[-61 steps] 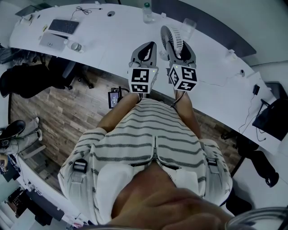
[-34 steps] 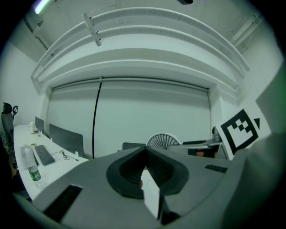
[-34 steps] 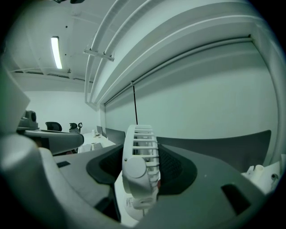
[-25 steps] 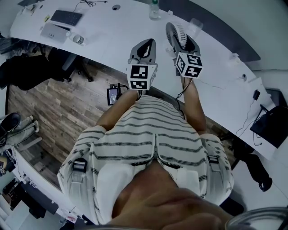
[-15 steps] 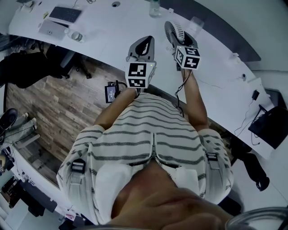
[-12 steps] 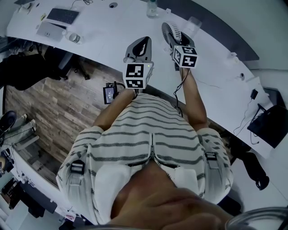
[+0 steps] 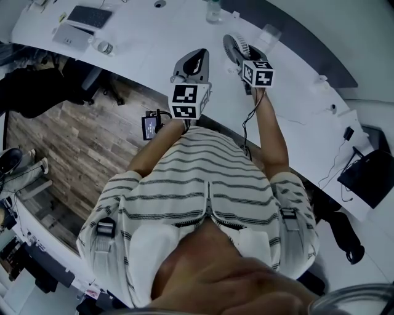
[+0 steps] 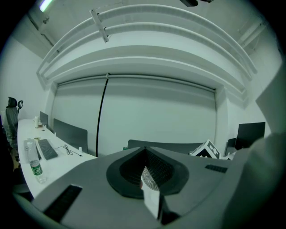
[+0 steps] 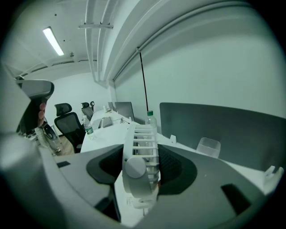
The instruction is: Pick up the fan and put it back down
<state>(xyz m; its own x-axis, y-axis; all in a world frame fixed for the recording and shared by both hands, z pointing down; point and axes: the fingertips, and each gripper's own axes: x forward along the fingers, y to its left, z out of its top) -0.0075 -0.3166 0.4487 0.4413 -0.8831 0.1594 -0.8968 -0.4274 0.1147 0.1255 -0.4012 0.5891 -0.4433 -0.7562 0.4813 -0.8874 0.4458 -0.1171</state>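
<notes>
- The fan [image 9: 135, 166] is being gripped by the right gripper [image 7: 244, 56], whose fingers [image 9: 203, 176] are being pressed against its two flat faces.
- The fan is being held upright. Its round grille is turned edge-on to the right gripper view, and its long axis runs from the small base below the fingers up to the top rim.
- It is being held over the bench [image 7: 154, 43], toward the far edge, near a bottle [image 7: 213, 12] and a clear cup [image 7: 269, 34]. Whether its base is touching the bench cannot be told.
- The left gripper [image 7: 194, 61] is being held beside the right one, nearer the near edge of the bench and apart from the fan. Its fingers are together with nothing between them.
- The put-down is judged to turn on the base lying straight below the right fingers. It is being treated as work for the right hand alone, with the fan lowered upright so that the base meets the bench flat.
</notes>
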